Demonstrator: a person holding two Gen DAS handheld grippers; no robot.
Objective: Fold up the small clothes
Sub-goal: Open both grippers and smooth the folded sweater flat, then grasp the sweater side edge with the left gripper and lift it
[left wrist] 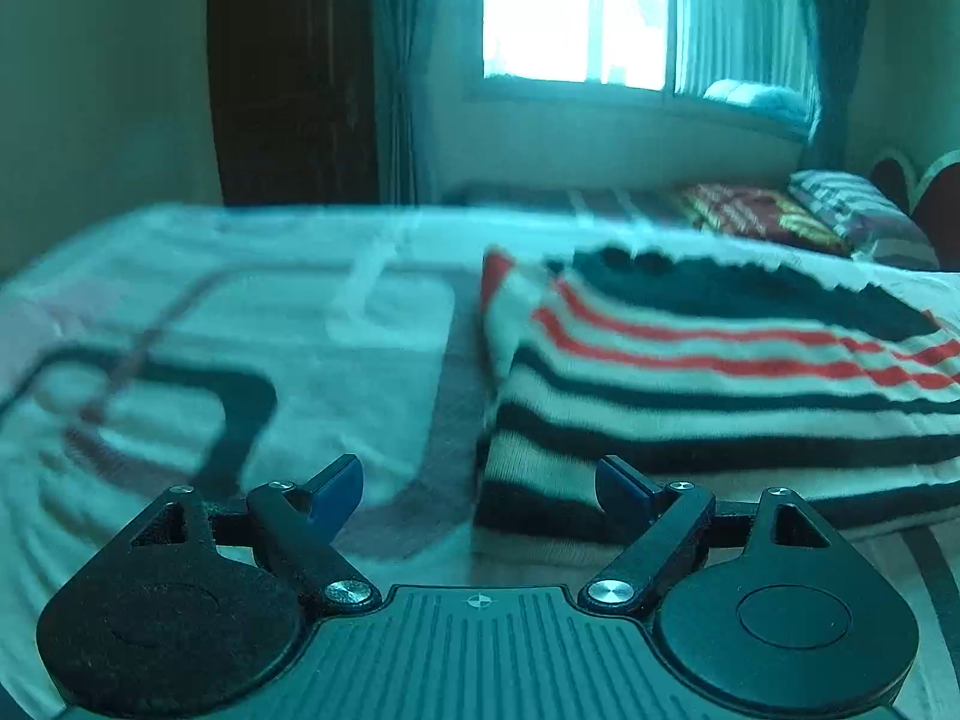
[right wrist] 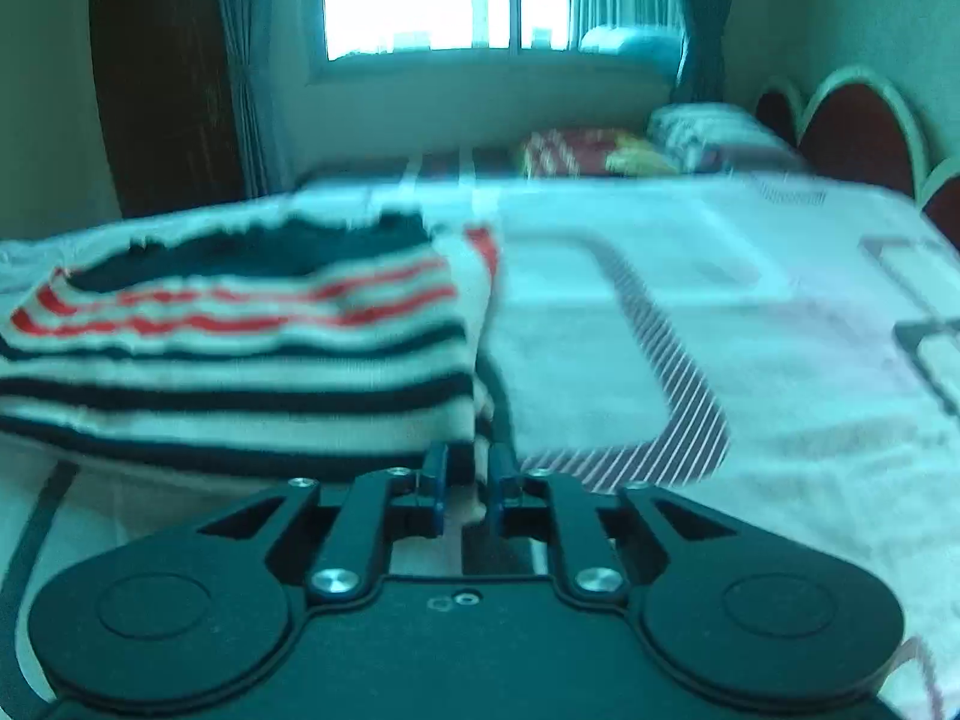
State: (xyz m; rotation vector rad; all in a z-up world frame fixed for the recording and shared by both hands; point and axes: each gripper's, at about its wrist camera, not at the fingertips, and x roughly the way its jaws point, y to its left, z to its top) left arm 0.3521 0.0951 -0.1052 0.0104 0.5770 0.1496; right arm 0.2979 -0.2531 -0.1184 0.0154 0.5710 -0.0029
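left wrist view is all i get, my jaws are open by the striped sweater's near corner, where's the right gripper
Observer: The right gripper is at the opposite near corner of the striped sweater, pointing at its edge.
Operator: is it gripping
Observer: Its jaws stand nearly together with a thin gap. Blur hides whether any knit is pinched.
Operator: whats past that side
Observer: Patterned bedsheet lies right of the sweater, with striped grey bands printed on it.
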